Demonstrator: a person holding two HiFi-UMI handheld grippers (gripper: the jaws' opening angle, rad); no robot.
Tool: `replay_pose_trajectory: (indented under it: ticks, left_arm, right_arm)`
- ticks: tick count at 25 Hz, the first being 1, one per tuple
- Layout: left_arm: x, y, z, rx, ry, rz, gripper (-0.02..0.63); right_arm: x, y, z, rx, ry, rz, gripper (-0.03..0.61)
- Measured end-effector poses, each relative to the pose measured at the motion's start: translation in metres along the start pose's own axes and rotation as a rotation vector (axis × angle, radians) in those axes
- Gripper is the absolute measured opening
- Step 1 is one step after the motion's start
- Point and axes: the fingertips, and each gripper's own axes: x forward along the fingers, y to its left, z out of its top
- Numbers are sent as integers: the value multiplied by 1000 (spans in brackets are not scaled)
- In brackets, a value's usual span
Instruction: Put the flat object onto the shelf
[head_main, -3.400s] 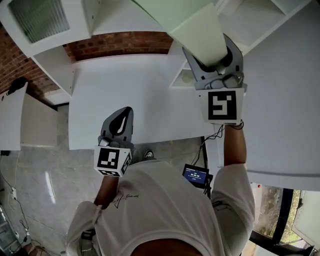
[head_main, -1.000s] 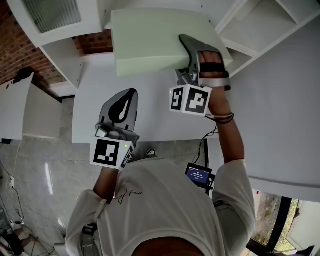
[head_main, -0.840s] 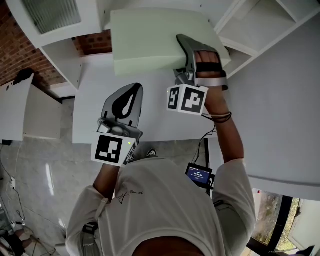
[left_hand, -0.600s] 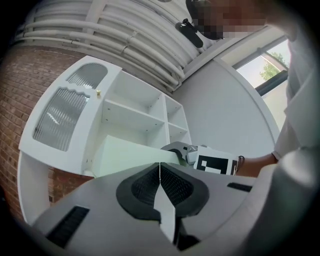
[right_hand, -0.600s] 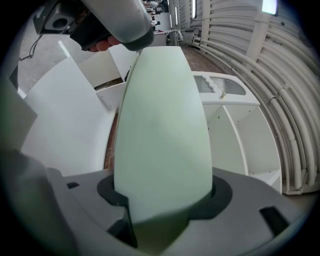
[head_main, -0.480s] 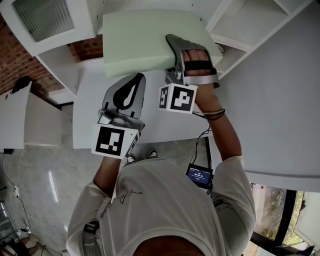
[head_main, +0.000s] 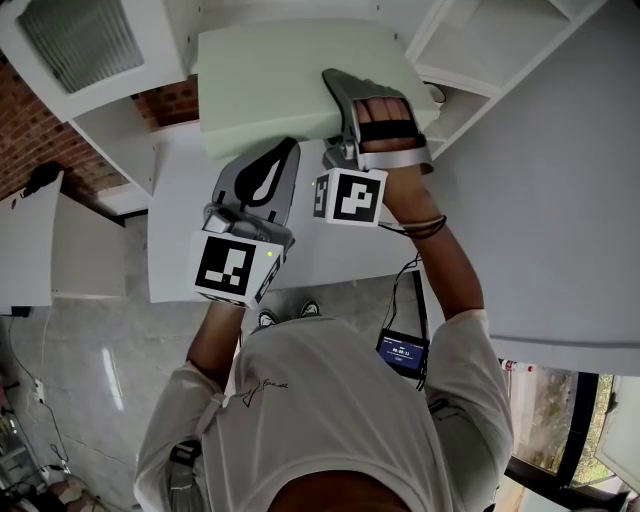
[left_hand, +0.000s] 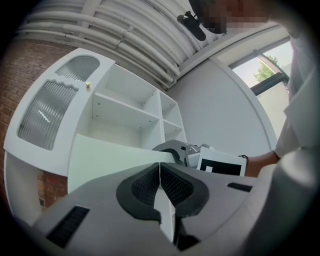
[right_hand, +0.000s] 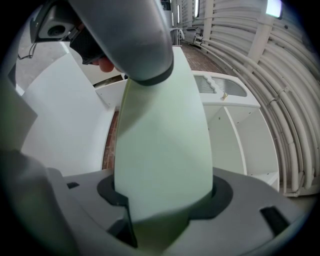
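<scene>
Looking down in the head view, found the right gripper (head_main: 336, 86) clamped on the flat foam slab (head_main: 280, 75), raised just in front of the shelf (head_main: 490, 40) and not yet resting on any board. Found the left gripper (head_main: 286, 150) below the shelf, tip close to the slab's edge; contact unclear.

Turning to the left gripper view, saw the left gripper (left_hand: 160, 172) closed tight on nothing, with the slab (left_hand: 105, 160) between it and the shelf (left_hand: 125, 112). Probably best to level the slab, aim its leading edge into a wide bay, then slide before letting go.

Turning to the right gripper view, saw jaws pressed on the slab (right_hand: 160, 135). Found the shelf (right_hand: 240, 145) bays bare, as far as visible.
</scene>
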Motion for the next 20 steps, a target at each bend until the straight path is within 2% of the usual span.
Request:
replay_pose_trajectory:
  ticks: [7,15,20]
  left_arm:
    - [8,1,-5,11,12,11,15]
    - [19,-11,-13,-54,13,-64,15]
    - [21,-6,-9,-57,-7,-50,15]
  right_arm:
    - [2,-2,1,5,-5,6,287]
    - [4,2,5,22,-15,9,287]
    - [6,2,5,18,-15,7,288]
